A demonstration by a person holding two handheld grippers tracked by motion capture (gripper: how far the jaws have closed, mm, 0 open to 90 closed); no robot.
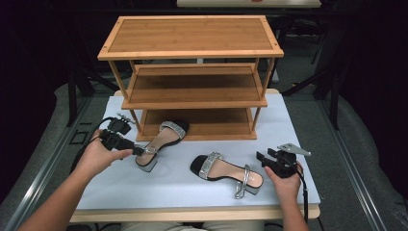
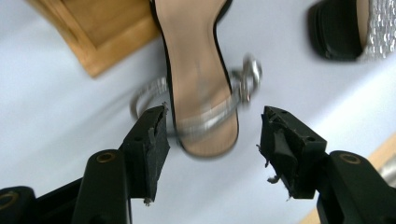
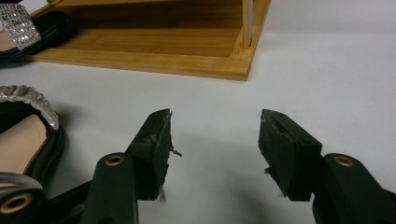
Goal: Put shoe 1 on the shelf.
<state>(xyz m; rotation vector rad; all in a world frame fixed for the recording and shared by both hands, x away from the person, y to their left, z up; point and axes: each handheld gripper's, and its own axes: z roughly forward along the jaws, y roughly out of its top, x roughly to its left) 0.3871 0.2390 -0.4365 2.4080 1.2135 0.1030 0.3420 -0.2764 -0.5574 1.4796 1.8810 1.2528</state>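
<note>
Two black sandals with silver glitter straps lie on the white table top. One sandal (image 1: pixel 159 139) (image 2: pixel 201 84) rests with its toe on the wooden rack's bottom shelf and its heel toward my left gripper (image 1: pixel 139 150) (image 2: pixel 212 123). That gripper's jaws stand wide on either side of the heel end and its ankle strap, pads not pressing. The other sandal (image 1: pixel 226 171) (image 3: pixel 23 140) lies flat at the middle front. My right gripper (image 1: pixel 262 158) (image 3: pixel 215 130) hovers just right of its heel, open with bare table between the jaws.
A three-shelf wooden shoe rack (image 1: pixel 192 36) (image 3: pixel 154 51) stands at the back of the white table (image 1: pixel 288 130); its upper two shelves are bare. Bare white surface lies right of the rack and along the front edge. Dark floor and frame legs surround the table.
</note>
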